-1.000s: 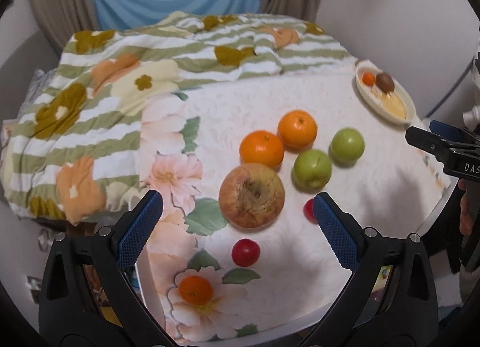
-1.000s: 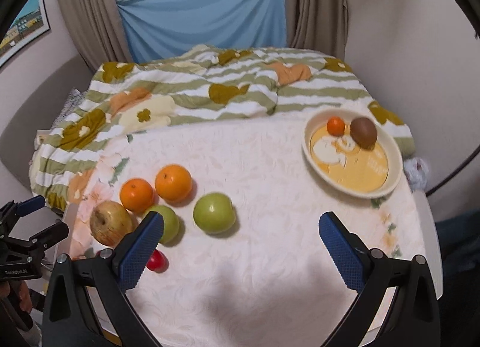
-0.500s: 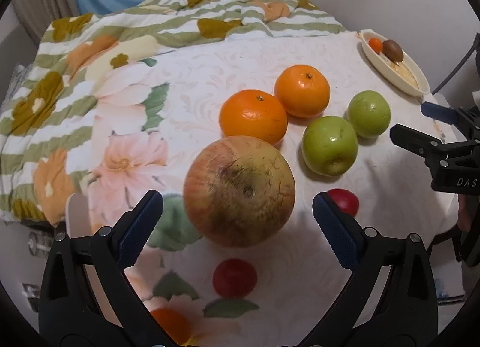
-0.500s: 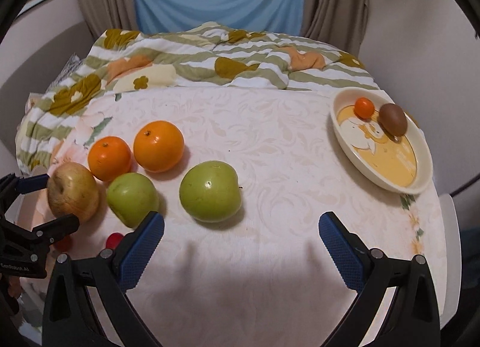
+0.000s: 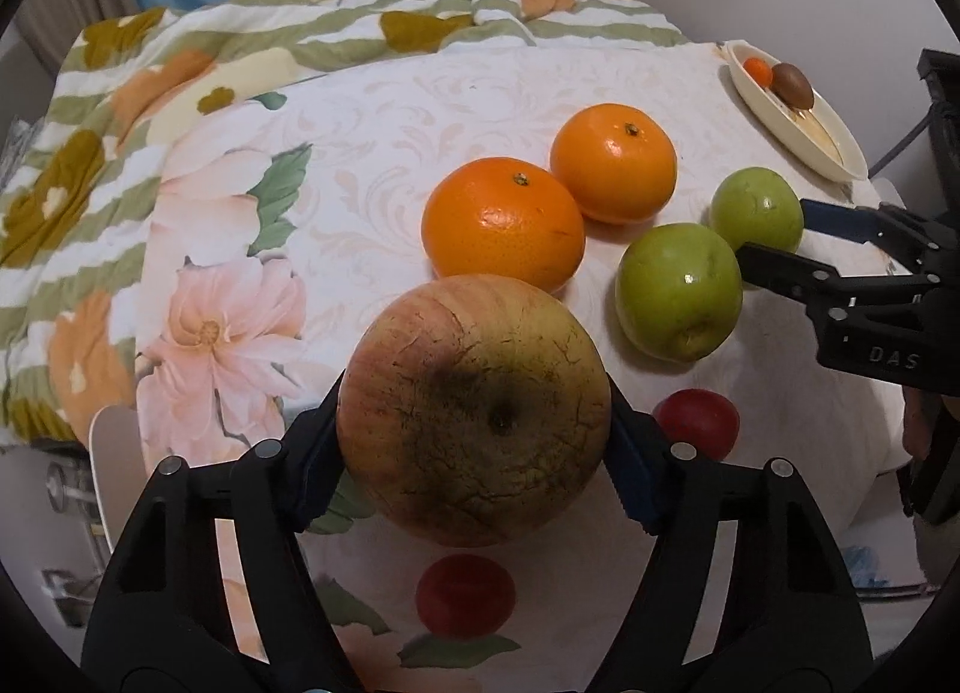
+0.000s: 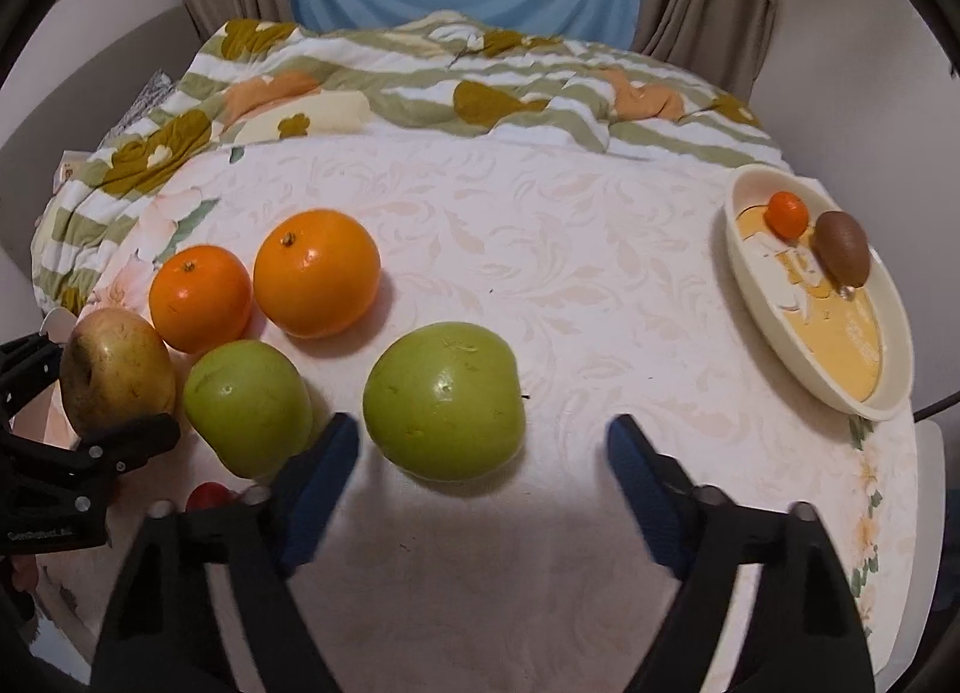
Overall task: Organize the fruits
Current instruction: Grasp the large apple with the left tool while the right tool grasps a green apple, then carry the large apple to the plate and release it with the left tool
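Now that my left gripper (image 5: 474,435) has just clenched the apple (image 5: 474,411), my right gripper (image 6: 480,453), closing, stands released near a green apple (image 6: 444,399); lifting comes next.

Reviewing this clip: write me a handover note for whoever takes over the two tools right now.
Left tool: its jaws have just been closing, and the pads are against both sides of the large russet apple.
Right tool: its jaws have also just been closing but are not gripping. The green apple is between its fingers, with a gap on one side.
Loose on the cloth: second green apple, two oranges, two small red fruits.
Done: small orange and kiwi are in the dish.
Left: move both apples, probably to the dish, then the rest.
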The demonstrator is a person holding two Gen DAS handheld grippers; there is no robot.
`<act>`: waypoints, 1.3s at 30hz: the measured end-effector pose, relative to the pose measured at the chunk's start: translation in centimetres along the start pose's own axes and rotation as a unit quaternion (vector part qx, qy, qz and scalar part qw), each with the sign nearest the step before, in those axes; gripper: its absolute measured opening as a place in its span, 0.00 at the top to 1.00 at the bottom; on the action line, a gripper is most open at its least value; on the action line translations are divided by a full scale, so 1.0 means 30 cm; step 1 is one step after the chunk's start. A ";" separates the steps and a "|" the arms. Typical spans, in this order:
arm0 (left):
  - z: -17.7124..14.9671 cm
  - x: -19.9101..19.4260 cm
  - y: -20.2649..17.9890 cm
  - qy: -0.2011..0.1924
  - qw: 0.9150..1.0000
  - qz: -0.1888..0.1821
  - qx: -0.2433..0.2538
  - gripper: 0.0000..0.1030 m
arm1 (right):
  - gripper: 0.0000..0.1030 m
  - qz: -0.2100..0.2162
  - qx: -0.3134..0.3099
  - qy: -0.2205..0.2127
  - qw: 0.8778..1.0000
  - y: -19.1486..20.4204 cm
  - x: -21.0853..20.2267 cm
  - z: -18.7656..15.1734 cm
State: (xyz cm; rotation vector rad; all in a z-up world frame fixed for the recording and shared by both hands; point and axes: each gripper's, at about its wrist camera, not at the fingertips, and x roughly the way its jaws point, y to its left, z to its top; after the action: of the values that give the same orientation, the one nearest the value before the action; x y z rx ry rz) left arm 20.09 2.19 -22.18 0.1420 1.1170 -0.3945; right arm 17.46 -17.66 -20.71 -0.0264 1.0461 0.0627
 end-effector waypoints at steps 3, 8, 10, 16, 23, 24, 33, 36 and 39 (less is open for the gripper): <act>0.000 -0.001 0.007 0.001 1.000 -0.003 -0.007 0.21 | 0.28 0.003 -0.004 0.001 1.000 0.002 0.005 0.007; -0.004 -0.005 0.015 0.002 1.000 -0.005 -0.019 0.21 | 0.30 0.007 -0.011 0.002 1.000 0.008 0.017 0.017; -0.006 -0.006 0.020 0.002 1.000 -0.006 -0.024 0.21 | 0.37 0.009 -0.014 0.007 1.000 0.012 0.028 0.022; -0.010 -0.021 0.027 -0.001 1.000 -0.003 -0.029 0.21 | 0.51 0.027 -0.023 0.014 0.999 0.021 0.042 0.032; -0.018 -0.067 0.043 -0.011 0.999 0.003 -0.038 0.21 | 0.51 0.027 -0.025 0.008 0.999 0.028 0.016 0.036; -0.019 -0.073 0.044 -0.012 0.999 0.004 -0.039 0.21 | 0.51 0.026 -0.025 0.007 0.999 0.028 0.008 0.036; -0.007 -0.176 0.042 -0.037 0.998 0.003 -0.045 0.21 | 0.51 0.021 -0.020 -0.012 1.000 0.032 -0.096 0.053; 0.009 -0.229 0.036 -0.052 0.998 0.001 -0.040 0.21 | 0.51 0.018 -0.016 -0.022 0.999 0.029 -0.149 0.060; 0.031 -0.275 0.029 -0.063 0.997 0.000 -0.038 0.21 | 0.51 0.016 -0.008 -0.032 0.999 0.021 -0.206 0.068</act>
State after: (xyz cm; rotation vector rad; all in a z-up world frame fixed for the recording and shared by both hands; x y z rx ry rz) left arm 18.09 4.65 -14.46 0.0505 1.0064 -0.3554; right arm 16.10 -17.18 -14.32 -0.0214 0.9821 0.0999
